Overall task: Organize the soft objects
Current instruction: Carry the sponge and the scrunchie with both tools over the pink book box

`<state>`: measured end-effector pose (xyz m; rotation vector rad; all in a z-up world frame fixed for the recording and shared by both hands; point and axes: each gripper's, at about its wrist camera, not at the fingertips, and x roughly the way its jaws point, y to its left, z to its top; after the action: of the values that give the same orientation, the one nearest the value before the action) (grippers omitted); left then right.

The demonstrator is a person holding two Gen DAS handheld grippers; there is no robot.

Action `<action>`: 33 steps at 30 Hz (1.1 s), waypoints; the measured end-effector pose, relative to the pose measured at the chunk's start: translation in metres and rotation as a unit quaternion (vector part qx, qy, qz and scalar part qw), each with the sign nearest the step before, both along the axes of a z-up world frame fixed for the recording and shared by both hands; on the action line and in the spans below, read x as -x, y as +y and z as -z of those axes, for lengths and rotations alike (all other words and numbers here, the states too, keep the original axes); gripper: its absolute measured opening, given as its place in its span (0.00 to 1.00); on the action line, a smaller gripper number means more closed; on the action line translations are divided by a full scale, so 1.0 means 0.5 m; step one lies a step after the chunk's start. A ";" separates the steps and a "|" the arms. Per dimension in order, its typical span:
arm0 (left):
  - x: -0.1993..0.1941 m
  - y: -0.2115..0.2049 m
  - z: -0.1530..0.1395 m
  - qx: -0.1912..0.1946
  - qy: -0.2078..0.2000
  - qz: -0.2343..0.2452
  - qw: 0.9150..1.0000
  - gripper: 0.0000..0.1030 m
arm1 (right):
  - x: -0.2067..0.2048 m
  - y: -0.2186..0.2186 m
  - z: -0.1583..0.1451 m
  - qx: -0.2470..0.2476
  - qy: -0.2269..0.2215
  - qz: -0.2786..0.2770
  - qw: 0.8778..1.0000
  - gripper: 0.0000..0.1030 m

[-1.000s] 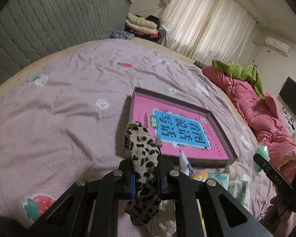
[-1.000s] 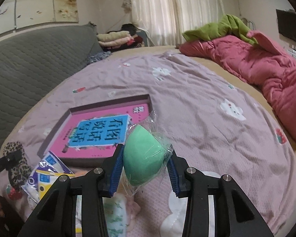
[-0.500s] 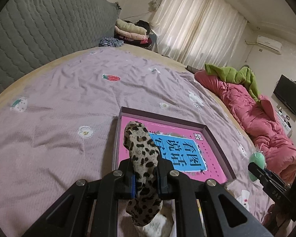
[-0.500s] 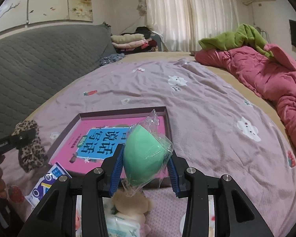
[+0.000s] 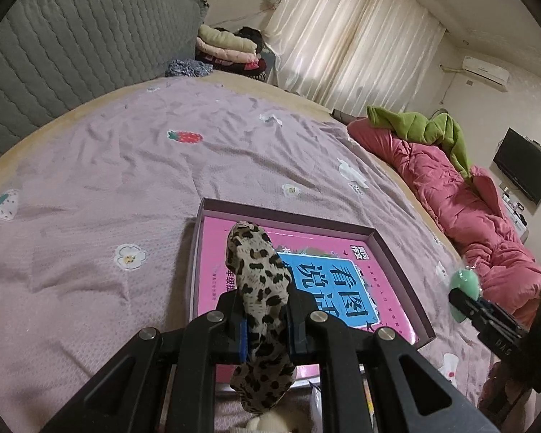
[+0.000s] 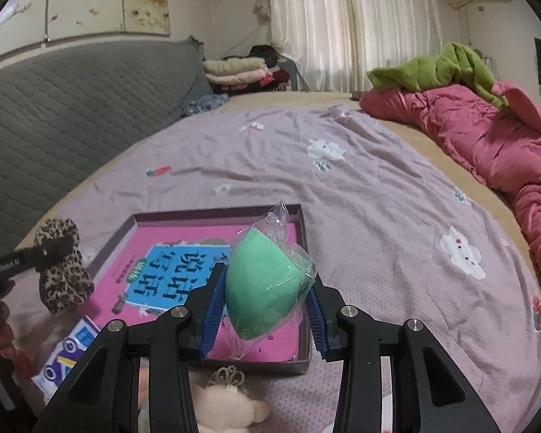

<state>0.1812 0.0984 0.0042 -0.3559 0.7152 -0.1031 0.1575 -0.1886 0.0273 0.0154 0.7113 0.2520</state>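
My left gripper (image 5: 265, 315) is shut on a leopard-print scrunchie (image 5: 259, 288) and holds it above the near left edge of a shallow box (image 5: 396, 252) with a pink and blue printed bottom. The scrunchie also shows in the right wrist view (image 6: 61, 270). My right gripper (image 6: 265, 310) is shut on a green sponge in a clear wrapper (image 6: 263, 285), above the near right part of the box (image 6: 303, 223). The sponge shows at the right of the left wrist view (image 5: 465, 285).
The box lies on a purple bedspread (image 5: 108, 198). Near me lie a cream plush toy (image 6: 227, 407) and a blue-and-white packet (image 6: 68, 353). A pink duvet (image 6: 487, 137) with a green blanket lies right; a grey headboard (image 6: 72, 108) stands left.
Both grippers have moved forward over the bed towards the box, still holding the scrunchie and the sponge. The loose items near me have dropped lower in view.
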 end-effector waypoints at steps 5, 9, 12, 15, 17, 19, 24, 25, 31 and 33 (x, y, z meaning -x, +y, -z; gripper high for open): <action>-0.024 -0.001 0.015 0.010 0.014 0.007 1.000 0.14 | -0.025 0.019 0.024 0.018 0.023 -0.019 0.999 0.42; -0.039 -0.007 0.030 0.017 0.027 0.017 0.999 0.14 | -0.037 0.027 0.036 0.027 0.032 -0.026 0.999 0.42; -0.052 -0.007 0.042 0.028 0.037 0.024 0.999 0.14 | -0.045 0.033 0.045 0.030 0.041 -0.032 0.998 0.42; -0.065 -0.010 0.053 0.029 0.046 0.026 0.998 0.14 | -0.049 0.039 0.058 0.032 0.054 -0.040 0.997 0.42; -0.072 -0.012 0.062 0.033 0.053 0.026 0.998 0.14 | -0.052 0.044 0.070 0.039 0.068 -0.043 0.996 0.42; -0.077 -0.014 0.069 0.033 0.058 0.026 0.997 0.14 | -0.052 0.048 0.082 0.051 0.078 -0.044 0.995 0.42; -0.083 -0.018 0.081 0.029 0.067 0.027 0.997 0.14 | -0.055 0.051 0.092 0.059 0.085 -0.046 0.994 0.42; -0.084 -0.019 0.083 0.029 0.071 0.027 0.997 0.14 | -0.055 0.052 0.094 0.061 0.087 -0.048 0.993 0.42; -0.088 -0.022 0.093 0.021 0.088 0.026 0.996 0.14 | -0.058 0.058 0.100 0.092 0.086 -0.046 0.991 0.42; -0.088 -0.023 0.093 0.020 0.089 0.028 0.995 0.14 | -0.060 0.059 0.102 0.105 0.085 -0.041 0.990 0.43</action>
<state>0.2250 0.0870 -0.0425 -0.3875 0.9005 -0.1397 0.1873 -0.1593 -0.0239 -0.1957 0.9058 0.2547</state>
